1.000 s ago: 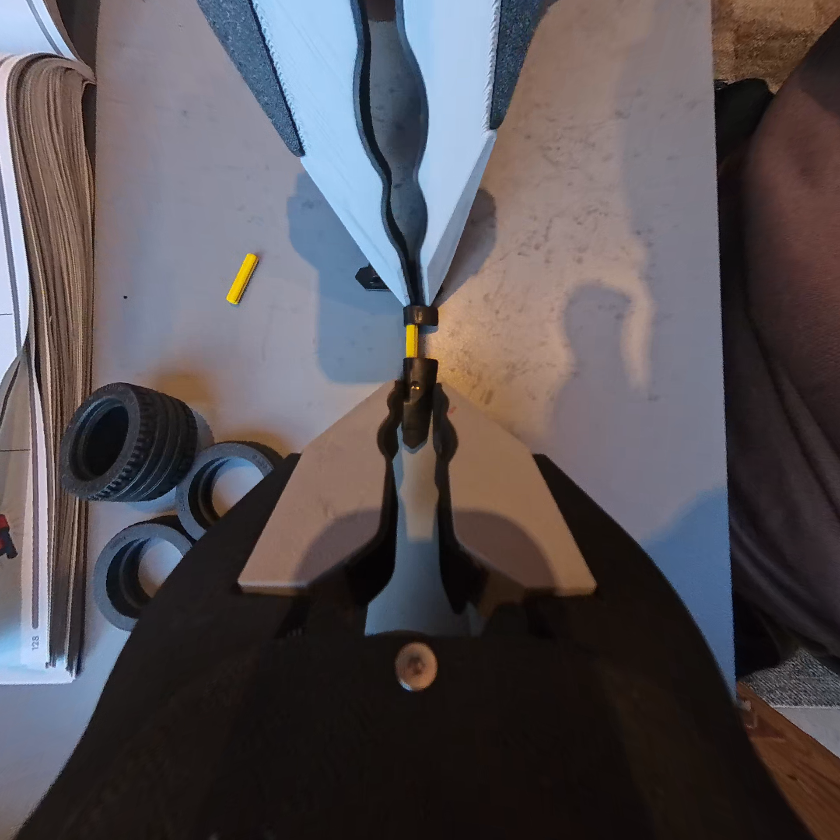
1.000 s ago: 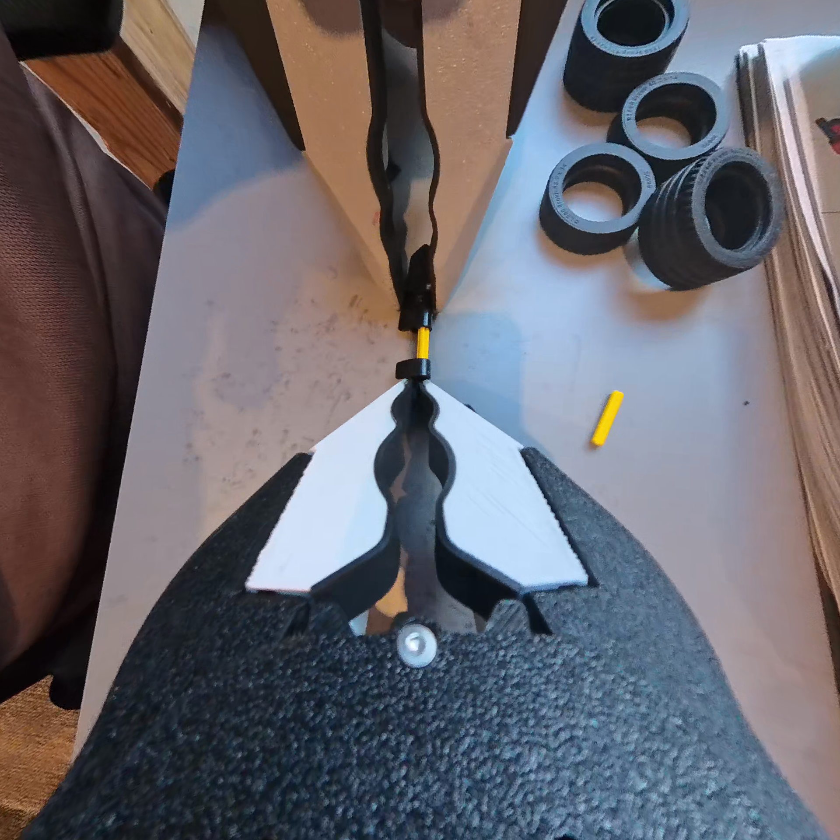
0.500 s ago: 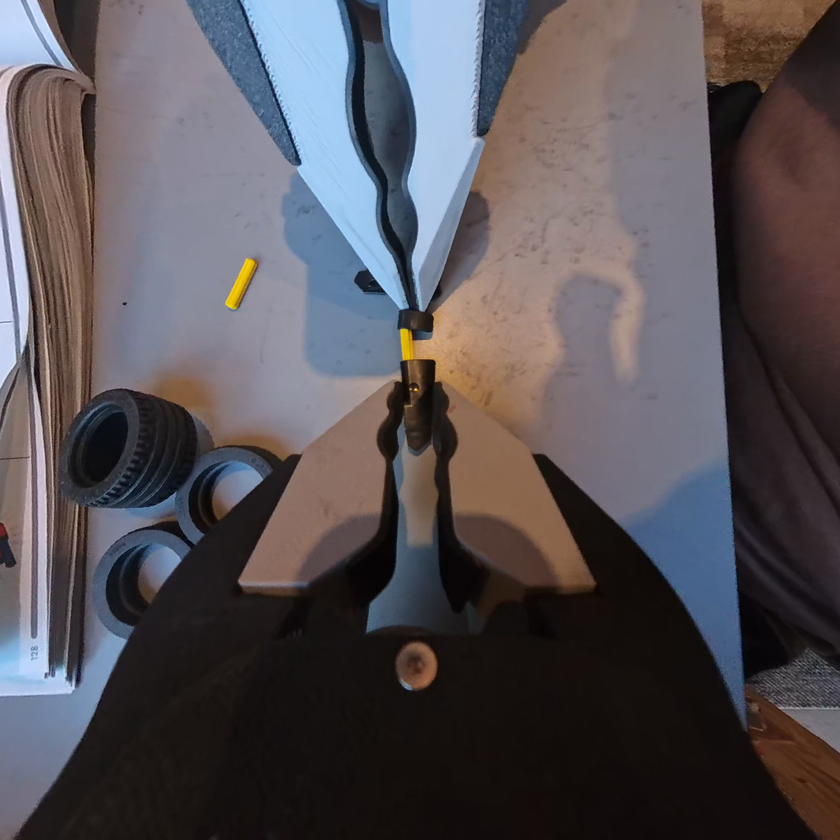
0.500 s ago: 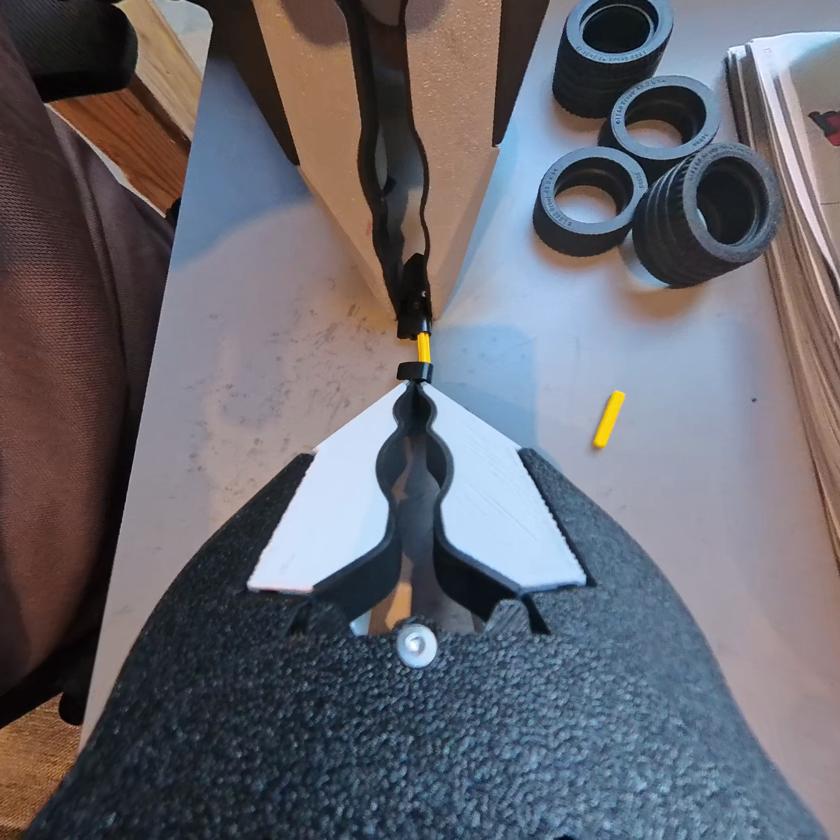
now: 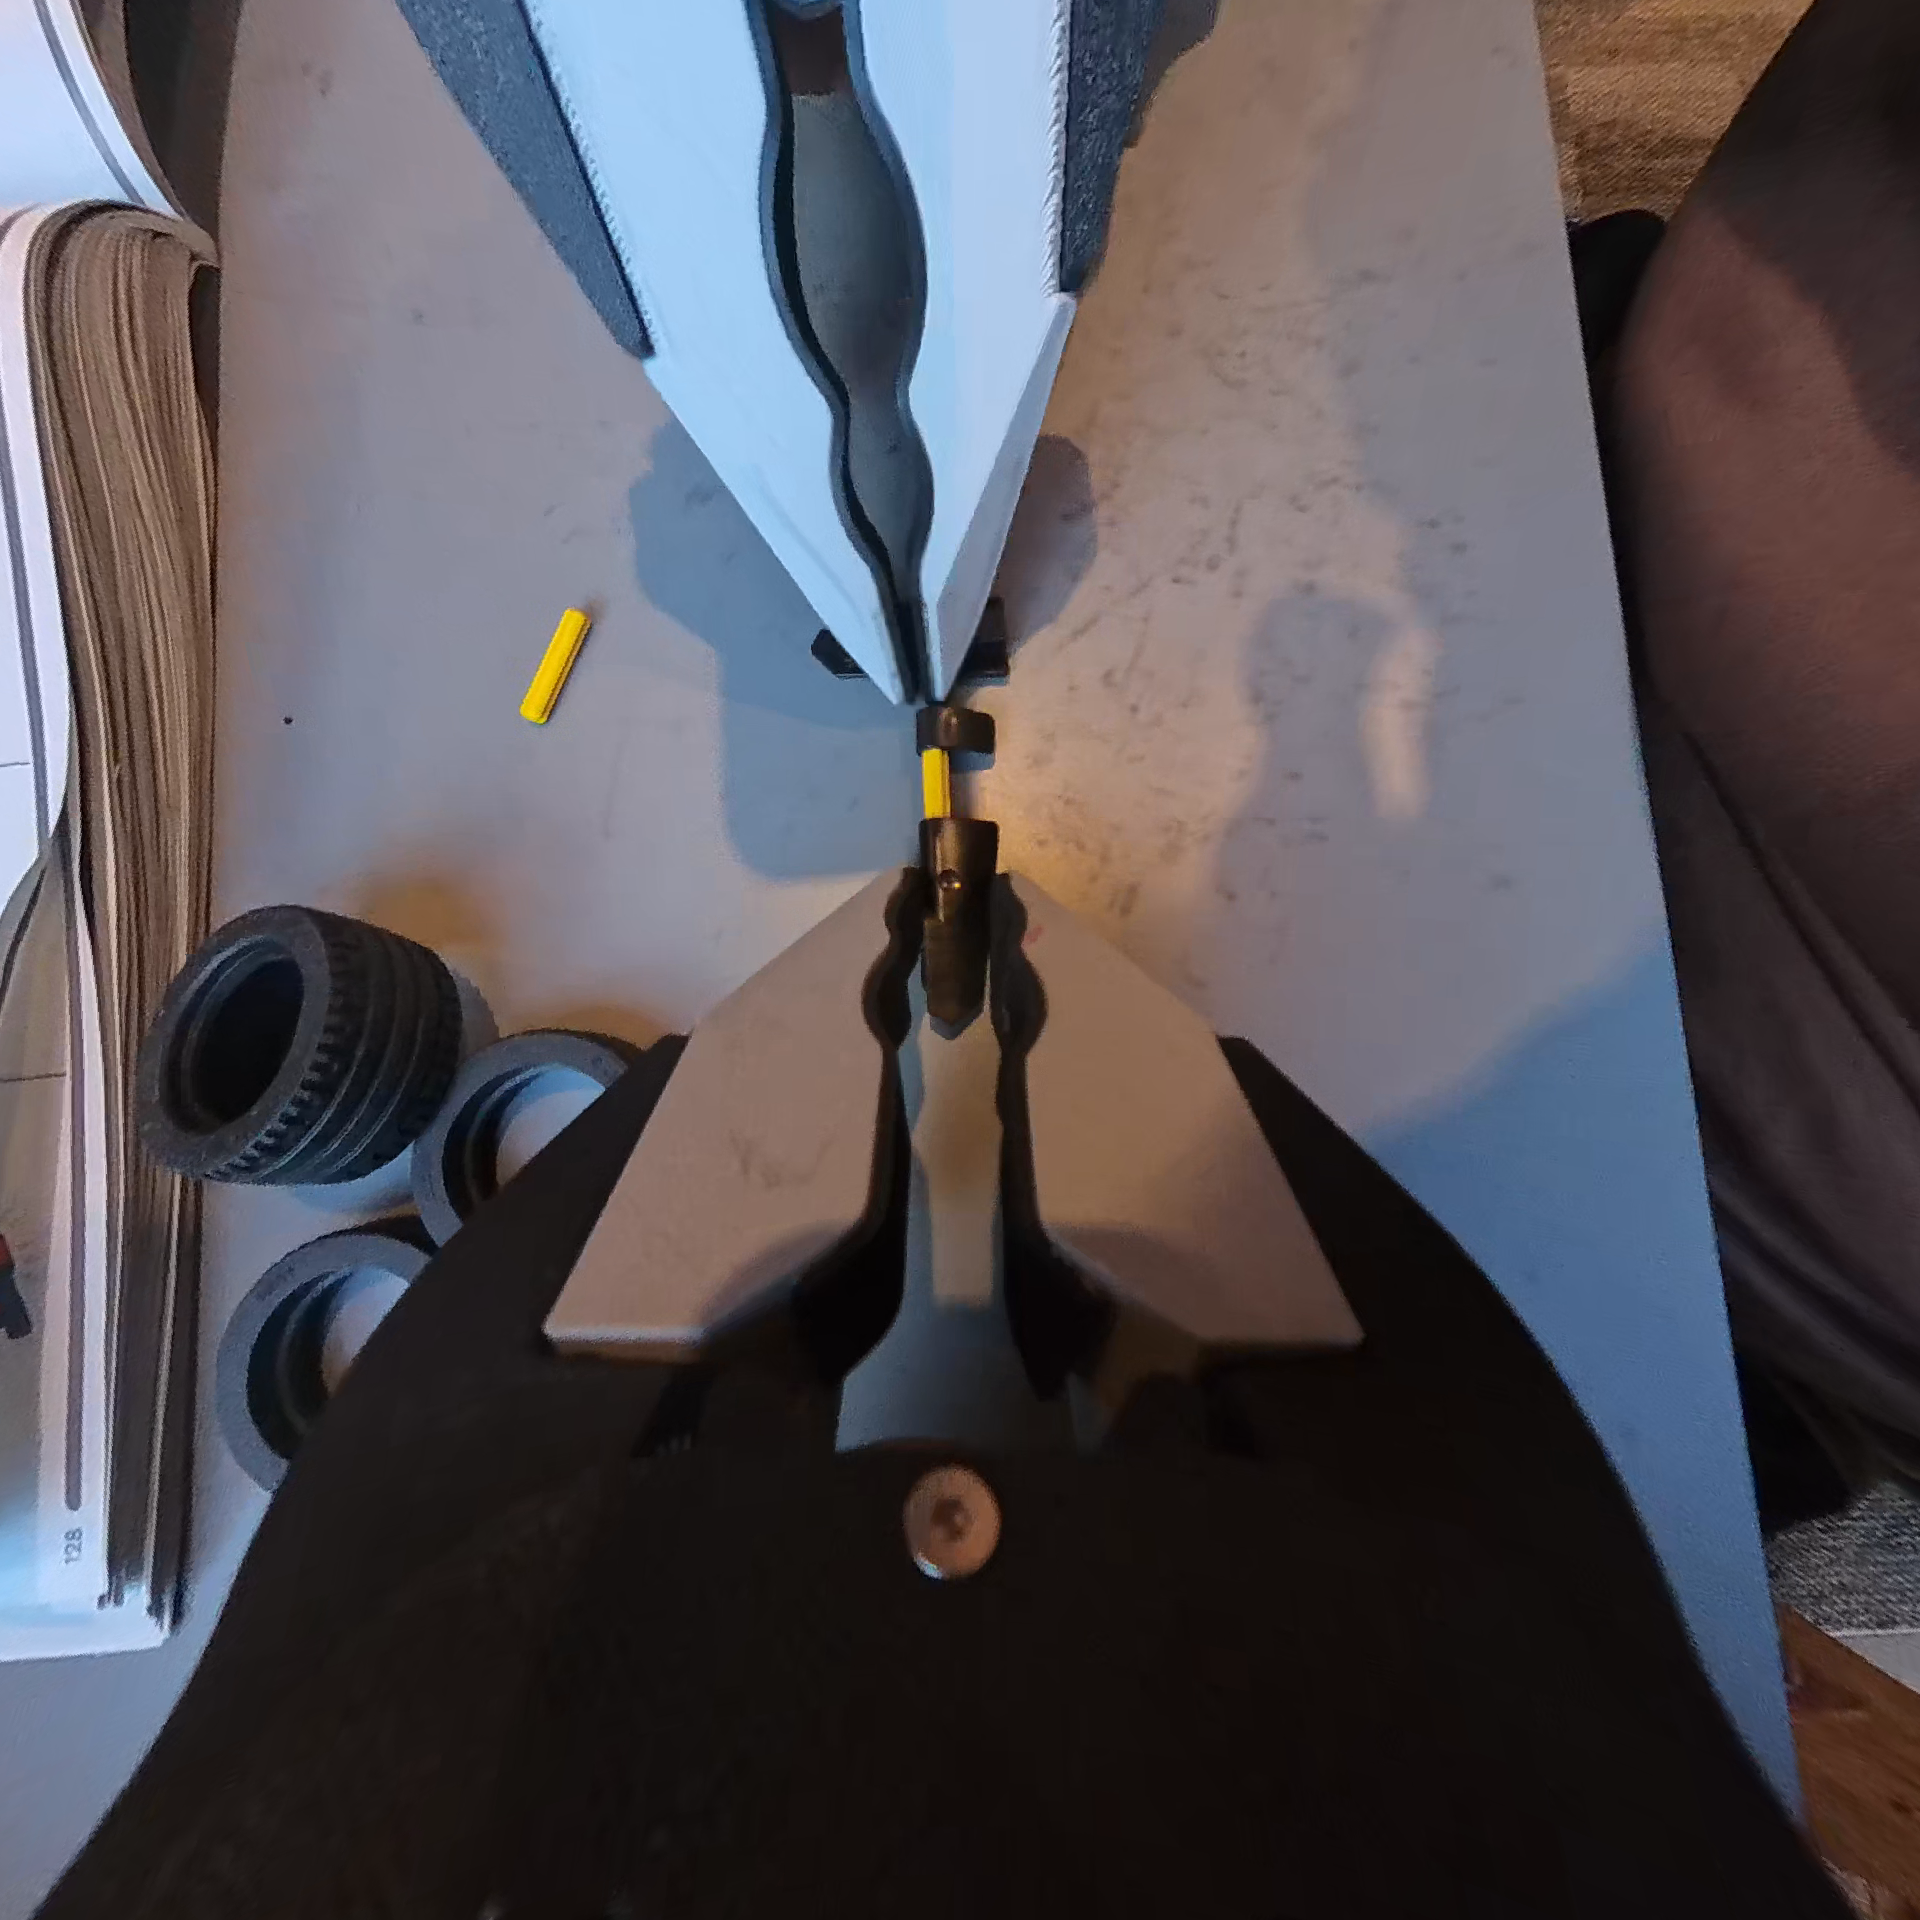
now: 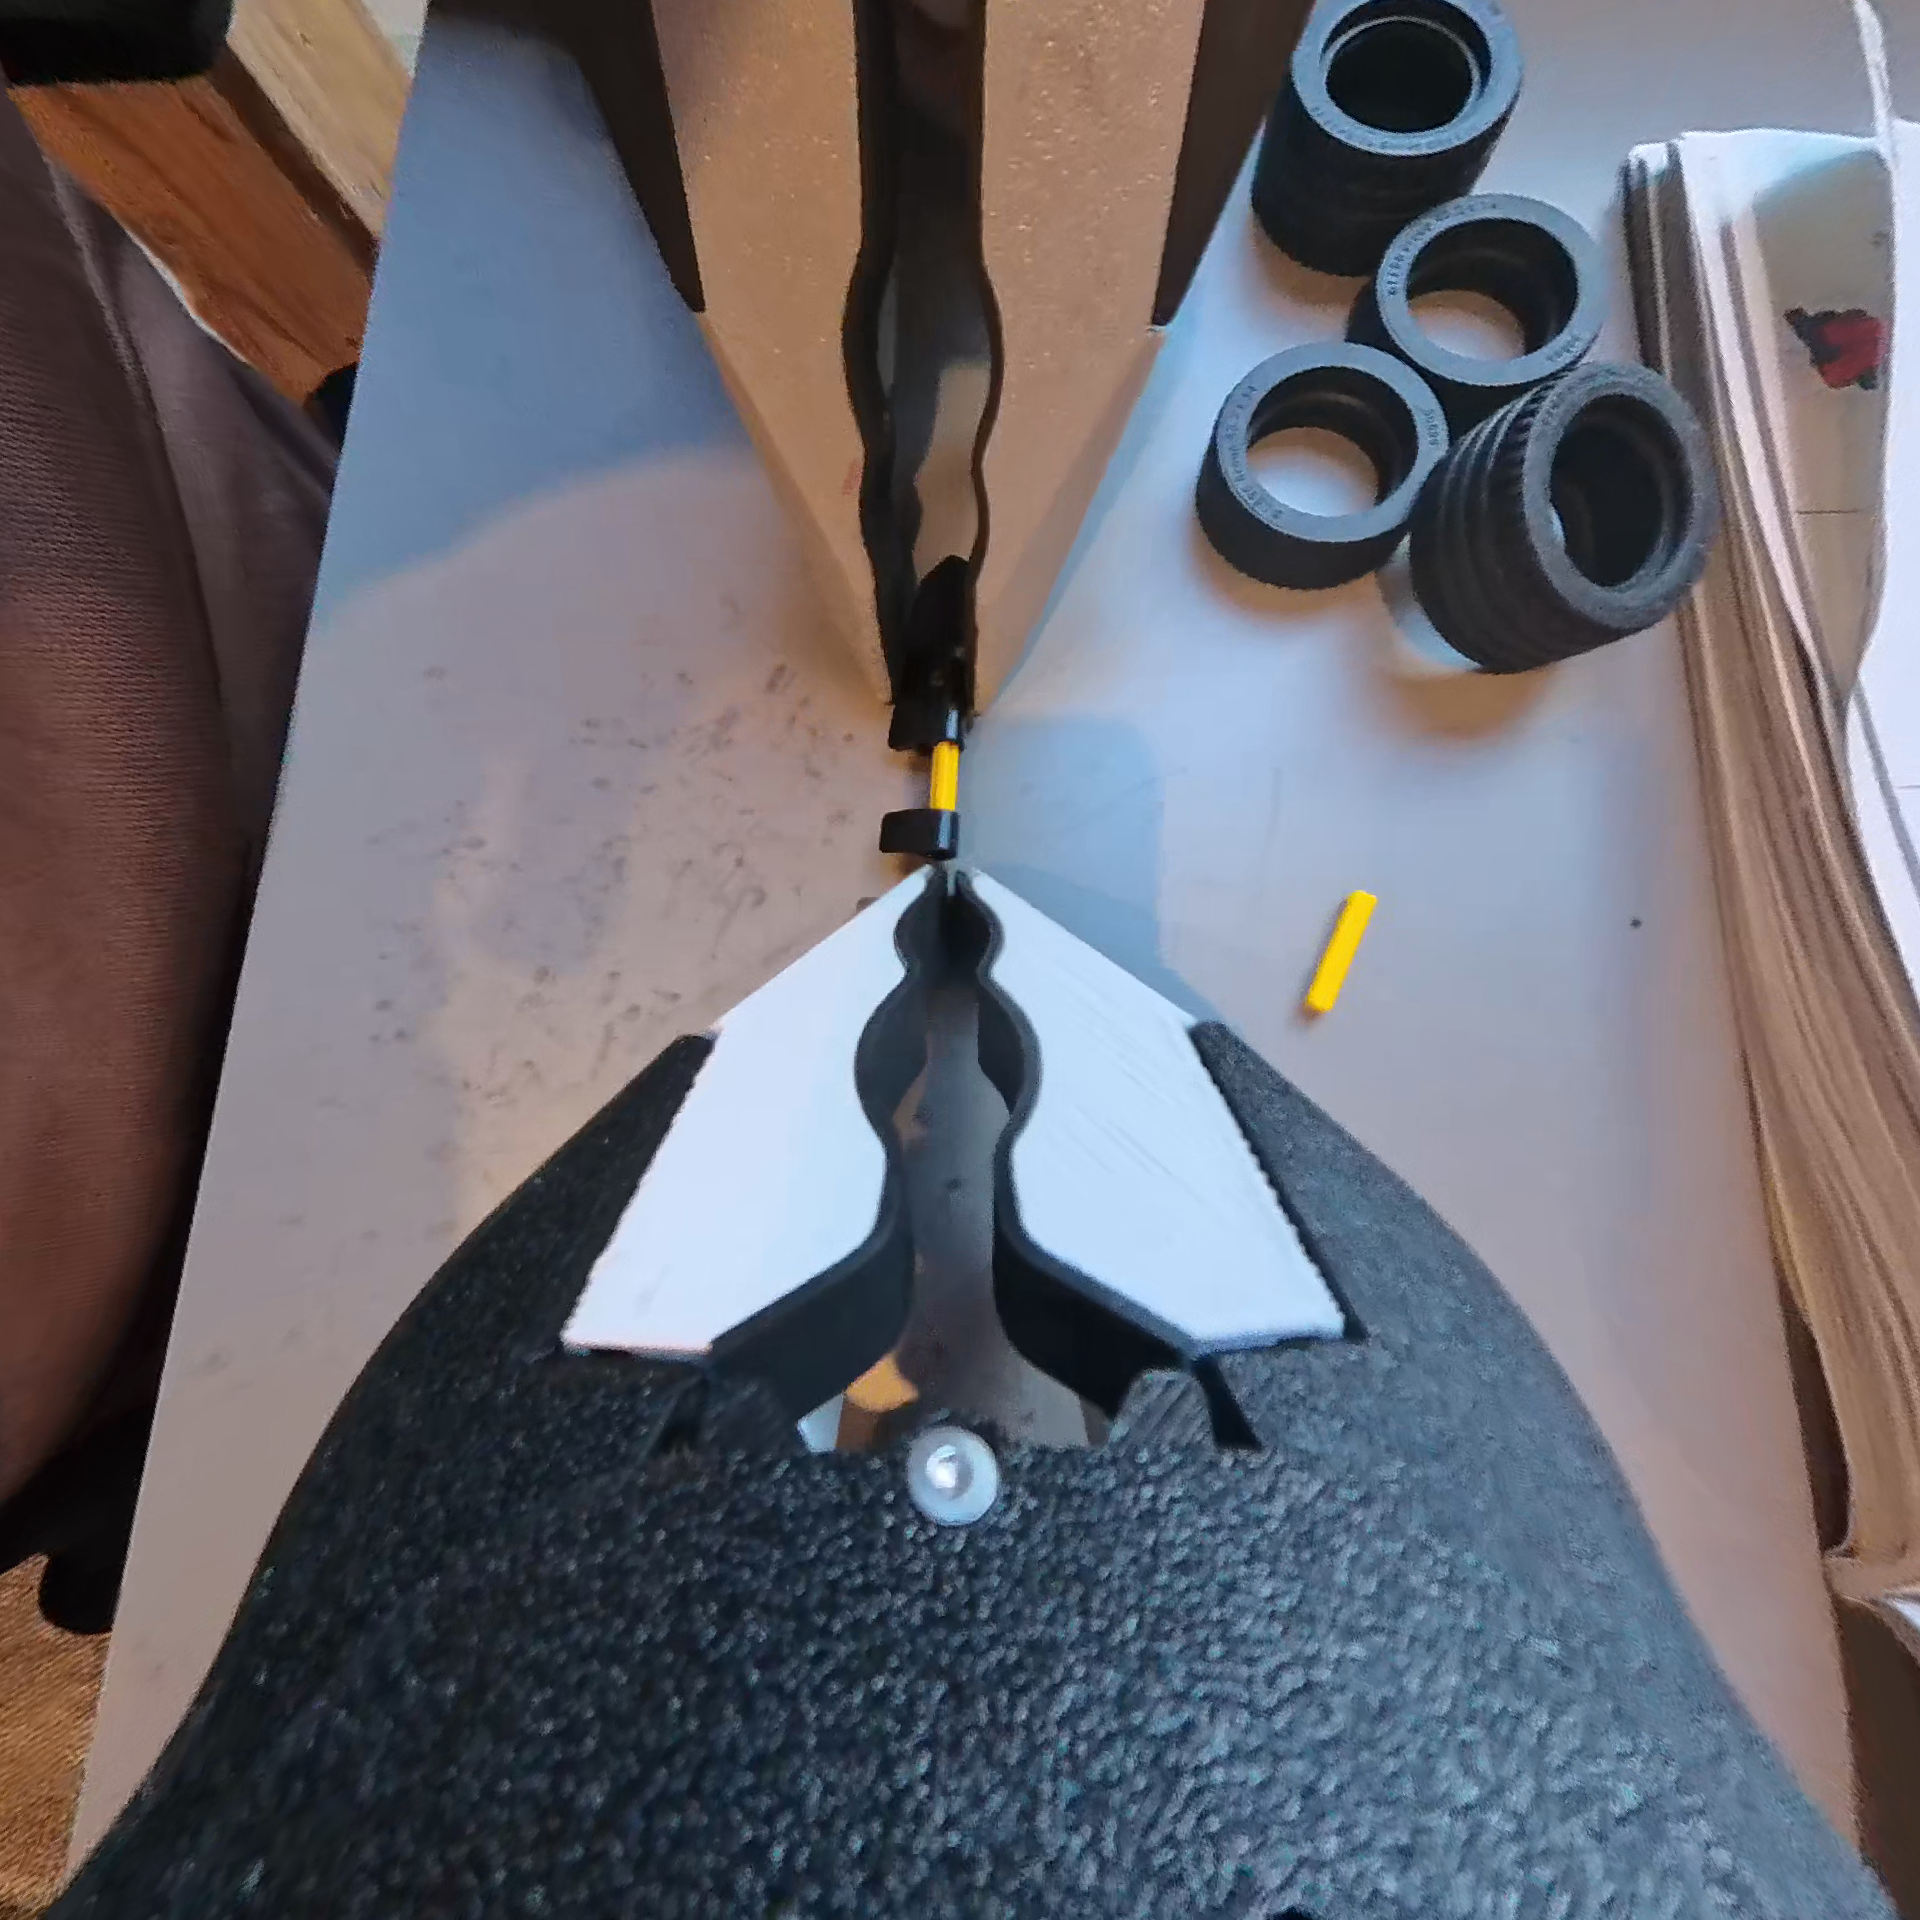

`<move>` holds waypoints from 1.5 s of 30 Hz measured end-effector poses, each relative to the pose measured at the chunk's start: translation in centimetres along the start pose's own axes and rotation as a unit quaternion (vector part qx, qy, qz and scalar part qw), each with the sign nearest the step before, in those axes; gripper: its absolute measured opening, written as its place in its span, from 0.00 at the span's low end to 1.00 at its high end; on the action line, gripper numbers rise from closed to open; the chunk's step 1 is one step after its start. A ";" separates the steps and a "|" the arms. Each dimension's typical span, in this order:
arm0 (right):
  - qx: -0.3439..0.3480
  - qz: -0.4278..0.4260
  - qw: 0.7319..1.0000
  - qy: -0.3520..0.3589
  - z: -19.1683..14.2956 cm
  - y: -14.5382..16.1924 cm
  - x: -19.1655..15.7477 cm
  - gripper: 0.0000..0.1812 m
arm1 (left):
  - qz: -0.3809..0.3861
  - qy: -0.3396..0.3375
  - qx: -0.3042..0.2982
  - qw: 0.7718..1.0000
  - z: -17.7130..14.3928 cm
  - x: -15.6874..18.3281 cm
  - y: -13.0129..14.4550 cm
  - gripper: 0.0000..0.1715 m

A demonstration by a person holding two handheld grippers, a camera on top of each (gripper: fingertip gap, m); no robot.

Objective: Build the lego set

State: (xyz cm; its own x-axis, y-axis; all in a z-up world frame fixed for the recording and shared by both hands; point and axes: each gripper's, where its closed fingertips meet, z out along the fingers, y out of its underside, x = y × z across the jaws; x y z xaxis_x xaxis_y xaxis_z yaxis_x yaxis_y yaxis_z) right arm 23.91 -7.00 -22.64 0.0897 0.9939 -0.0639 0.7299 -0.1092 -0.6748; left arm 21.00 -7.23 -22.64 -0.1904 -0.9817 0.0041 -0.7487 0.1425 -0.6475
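Axle (image 5: 935, 781): between the two grippers' tips, above the counter (image 5: 1299, 520)
Loose pin (image 5: 554, 665): on counter, left of axle
Tyres (image 5: 301, 1060): counter's left, beside booklet (image 5: 114, 831)

A pale grey table (image 5: 1351, 436) fills the middle, its top scuffed and speckled with dark marks, warm light pooling in a patch at the centre while cooler bluish shade lies around it. Soft shadows fall across the surface. Along one long edge sits a thick stack of paper (image 5: 114, 727), pages fanned at the side. Off the opposite edge there's dark brownish-grey upholstery (image 5: 1787, 623), and past the corner a strip of wooden floor (image 6: 208, 197) and a bit of woven carpet (image 5: 1642, 94).
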 end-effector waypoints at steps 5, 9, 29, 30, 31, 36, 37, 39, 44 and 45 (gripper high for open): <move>0.003 0.008 1.000 0.002 0.1 0.0 -0.1 0.02 | -0.015 0.001 0.006 1.000 0.0 -0.1 -0.1 0.06; 0.006 0.006 1.000 0.007 0.2 -0.1 -0.1 0.01 | -0.014 -0.003 0.004 1.000 0.1 -0.1 -0.1 0.06; 0.033 0.012 0.999 -0.013 0.2 -0.4 -0.4 0.12 | -0.027 0.001 0.031 0.999 0.4 -0.2 -0.6 0.06; 0.033 0.007 0.999 -0.009 0.2 -0.4 -0.3 0.12 | -0.029 0.003 0.034 0.999 0.4 -0.2 -0.6 0.06; 0.032 0.004 0.999 -0.007 0.3 -0.4 -0.3 0.12 | -0.028 0.005 0.036 0.999 0.4 -0.2 -0.6 0.06; 0.029 -0.010 1.000 0.002 0.4 -0.4 -0.3 0.08 | -0.027 0.011 0.042 0.999 0.4 -0.2 -0.5 0.06; 0.029 -0.011 1.000 0.003 0.4 -0.4 -0.3 0.08 | -0.029 0.013 0.044 0.999 0.4 -0.2 -0.5 0.06; 0.029 -0.011 0.999 0.005 0.4 -0.5 -0.3 0.07 | -0.033 0.017 0.047 0.998 0.4 -0.2 -0.6 0.06; 0.029 -0.006 1.000 0.004 0.5 -0.5 -0.2 0.07 | -0.034 0.014 0.046 0.998 0.5 -0.2 -0.7 0.06; 0.029 -0.003 1.000 0.002 0.5 -0.6 -0.2 0.07 | -0.034 0.013 0.045 0.998 0.5 -0.3 -0.7 0.06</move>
State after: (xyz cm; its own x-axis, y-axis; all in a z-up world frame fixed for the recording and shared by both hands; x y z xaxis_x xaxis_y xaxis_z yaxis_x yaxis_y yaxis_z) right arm 23.09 -7.16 -22.63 0.0886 0.9945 -0.0565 0.6901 -0.1022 -0.7165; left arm 21.85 -7.13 -22.57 -0.1576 -0.9851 0.0694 -0.7005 0.0620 -0.7110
